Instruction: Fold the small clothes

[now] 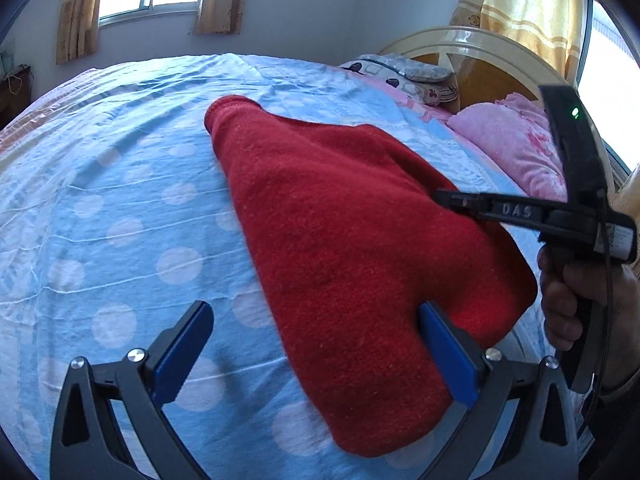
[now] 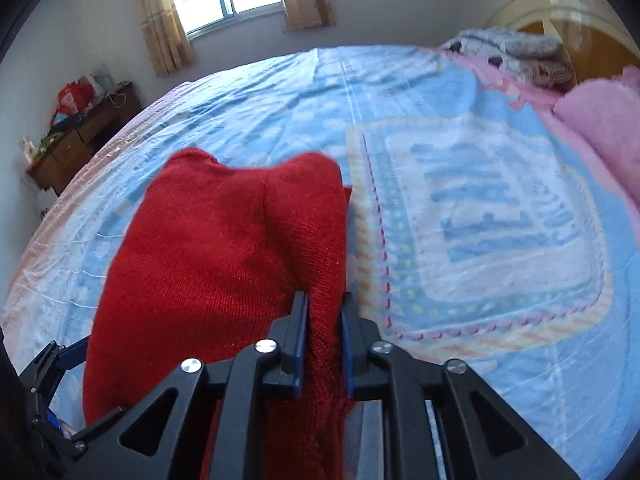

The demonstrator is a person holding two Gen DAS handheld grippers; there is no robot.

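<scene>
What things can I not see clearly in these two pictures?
- Red knitted garment: its type and underside, hidden by its own folds in both views.
- Right gripper: the pinched fabric's edge, hidden between the jaws.
- Desk clutter: too small in the right wrist view.
- Bedsheet print: blurred there.

The left gripper is spread wide, its blue pads far apart. The right gripper is nearly closed, pinching red cloth, with the person's right hand wrapped around its handle.
</scene>
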